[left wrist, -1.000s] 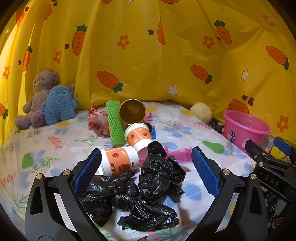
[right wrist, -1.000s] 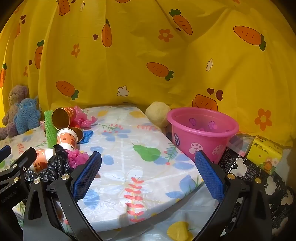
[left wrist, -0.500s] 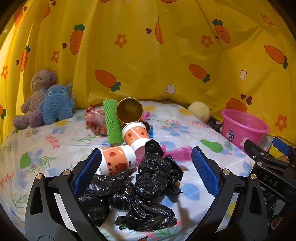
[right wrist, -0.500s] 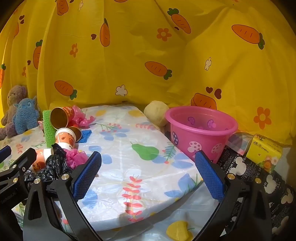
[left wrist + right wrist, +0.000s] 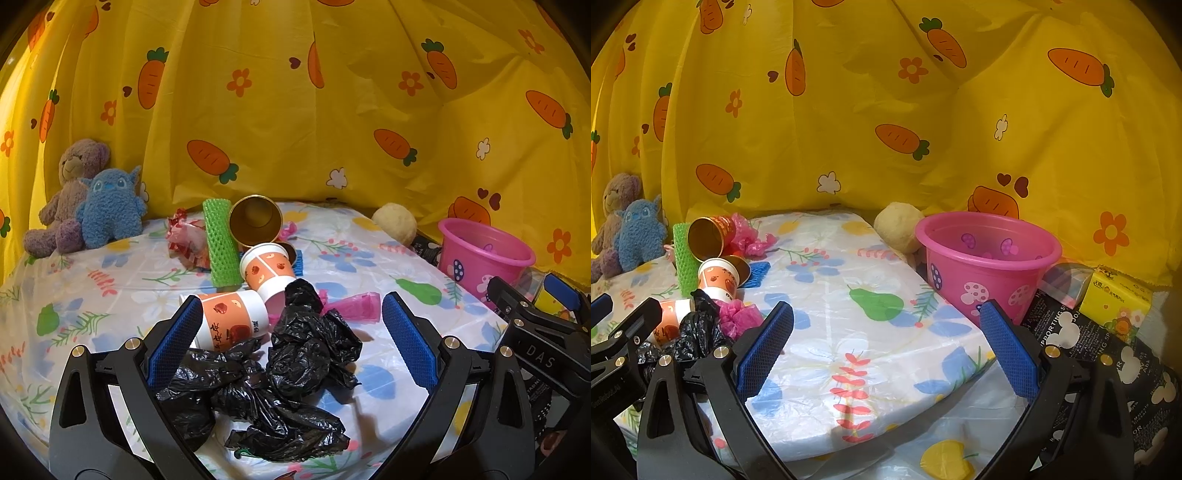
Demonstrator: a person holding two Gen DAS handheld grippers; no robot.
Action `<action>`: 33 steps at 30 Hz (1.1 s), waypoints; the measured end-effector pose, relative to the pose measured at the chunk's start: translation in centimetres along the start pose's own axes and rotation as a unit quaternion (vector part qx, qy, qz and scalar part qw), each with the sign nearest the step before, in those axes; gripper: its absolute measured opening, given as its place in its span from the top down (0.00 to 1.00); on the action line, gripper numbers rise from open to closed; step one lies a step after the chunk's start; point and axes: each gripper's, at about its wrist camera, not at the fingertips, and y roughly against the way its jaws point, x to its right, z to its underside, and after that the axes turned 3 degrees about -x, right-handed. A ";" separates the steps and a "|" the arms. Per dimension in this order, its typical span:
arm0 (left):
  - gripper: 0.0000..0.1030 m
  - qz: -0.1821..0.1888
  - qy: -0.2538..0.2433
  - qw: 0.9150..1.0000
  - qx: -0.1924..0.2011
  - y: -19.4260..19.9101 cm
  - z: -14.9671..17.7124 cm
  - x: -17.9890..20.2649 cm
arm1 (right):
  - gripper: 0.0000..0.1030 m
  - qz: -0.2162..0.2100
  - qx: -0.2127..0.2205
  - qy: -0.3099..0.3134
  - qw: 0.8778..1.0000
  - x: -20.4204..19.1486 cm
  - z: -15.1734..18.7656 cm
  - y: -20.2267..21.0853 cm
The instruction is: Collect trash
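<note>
Just in front of the crumpled black bag (image 5: 280,373), the left gripper (image 5: 291,339) hangs spread wide and empty, the bag lying between its pads. Best to sink lower and pinch the bag's thickest bunch, clear of the paper cup (image 5: 231,319) touching its far-left edge. Right of the bag, the right gripper (image 5: 882,345) is also wide and empty, near the pink bucket (image 5: 988,266)

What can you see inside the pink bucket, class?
The pink bucket shows only bare inner wall with mushroom prints; no trash is visible. Its bottom is hidden behind the near rim, so I cannot tell what lies there.
</note>
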 end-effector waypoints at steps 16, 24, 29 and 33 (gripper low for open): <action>0.07 0.002 0.002 1.000 -0.002 0.0 -0.1 0.1 | 0.05 0.002 0.003 -0.004 1.000 0.5 -0.4 0.1; 0.07 0.002 0.002 1.000 -0.003 -0.1 -0.1 0.1 | 0.05 0.002 0.007 -0.003 1.000 0.5 -0.5 0.3; 0.07 0.002 0.001 1.000 -0.003 -0.1 -0.1 0.2 | 0.05 0.002 0.010 -0.003 1.000 0.4 -0.7 0.3; 0.07 0.001 0.001 1.000 -0.003 -0.1 0.0 0.2 | 0.05 0.003 0.011 -0.004 1.000 0.4 -0.8 0.4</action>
